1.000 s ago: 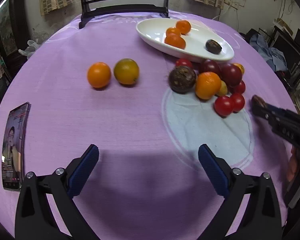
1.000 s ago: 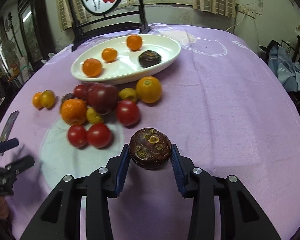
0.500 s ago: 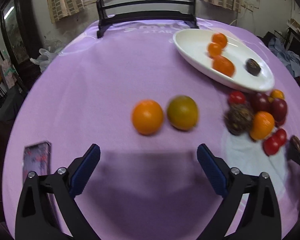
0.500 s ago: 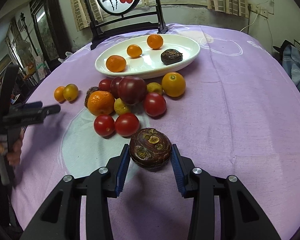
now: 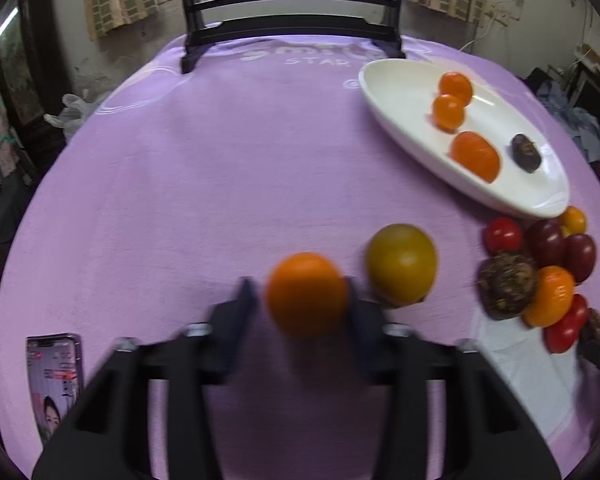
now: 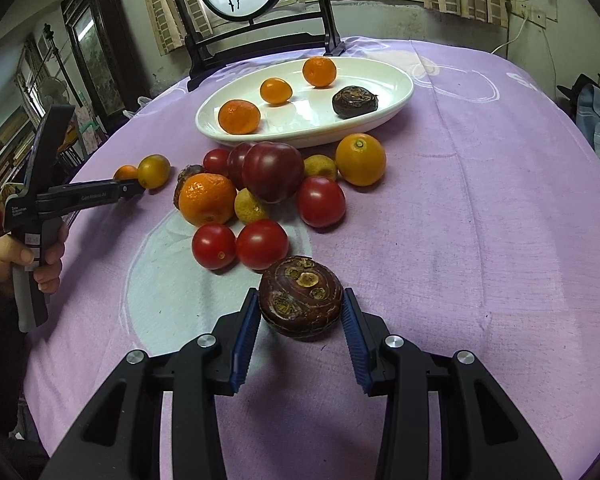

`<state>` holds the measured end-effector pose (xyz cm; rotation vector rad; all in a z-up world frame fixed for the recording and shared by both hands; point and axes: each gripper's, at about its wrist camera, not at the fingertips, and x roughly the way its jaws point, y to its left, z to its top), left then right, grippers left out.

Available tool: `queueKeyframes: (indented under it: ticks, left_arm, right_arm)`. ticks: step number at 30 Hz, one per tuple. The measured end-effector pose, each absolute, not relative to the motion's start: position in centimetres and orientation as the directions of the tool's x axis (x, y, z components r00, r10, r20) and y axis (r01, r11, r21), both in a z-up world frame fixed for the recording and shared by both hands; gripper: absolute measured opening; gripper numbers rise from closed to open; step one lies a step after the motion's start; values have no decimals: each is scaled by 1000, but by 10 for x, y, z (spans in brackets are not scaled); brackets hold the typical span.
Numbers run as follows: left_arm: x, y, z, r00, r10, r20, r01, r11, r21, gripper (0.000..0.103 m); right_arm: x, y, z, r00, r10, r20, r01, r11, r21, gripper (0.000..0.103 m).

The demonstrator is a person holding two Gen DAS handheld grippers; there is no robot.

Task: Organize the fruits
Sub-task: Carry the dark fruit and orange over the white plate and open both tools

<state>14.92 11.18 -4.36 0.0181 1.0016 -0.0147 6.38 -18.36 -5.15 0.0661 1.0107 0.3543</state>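
The round desk [image 6: 480, 208] under its purple cloth carries everything; pale lettering on the cloth near the far edge reads "STAR", with a larger word above it too washed out to make out. The white oval dish [image 6: 396, 98] sits toward the far side, holding three small oranges and one dark brown fruit. Just in front of it lies the loose pile of tomatoes, oranges and plums [image 6: 276, 176].

The right tool [image 6: 300, 322] is closed on a dark brown fruit [image 6: 300, 296], pads against its flanks. It looks hard-shelled and light, so a grip across the widest part should hold.

The left tool [image 5: 304, 304] brackets a small orange [image 5: 307, 294], blurred, so whether its pads touch cannot be told. The orange seems firm yet smooth-skinned and apt to roll; grasp its middle. A yellow-green citrus [image 5: 401, 264] lies just beside it.

The left tool's side reads "Gen Robot AI". A phone [image 5: 54, 384] lies nearby.
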Motion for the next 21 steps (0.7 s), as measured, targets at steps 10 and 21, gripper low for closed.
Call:
queueKeyframes:
  ticks: [10,21]
  left_arm:
    - [119,85,-18,584,-29,-811,65,998,12,36]
    - [94,36,56,697,-169,-697,208,978,-29,36]
  right_arm:
    - [60,-186,-40,509,306,-805,-250,947,202,42]
    - [67,-190,22,620,330,-712,-300,938,174,41]
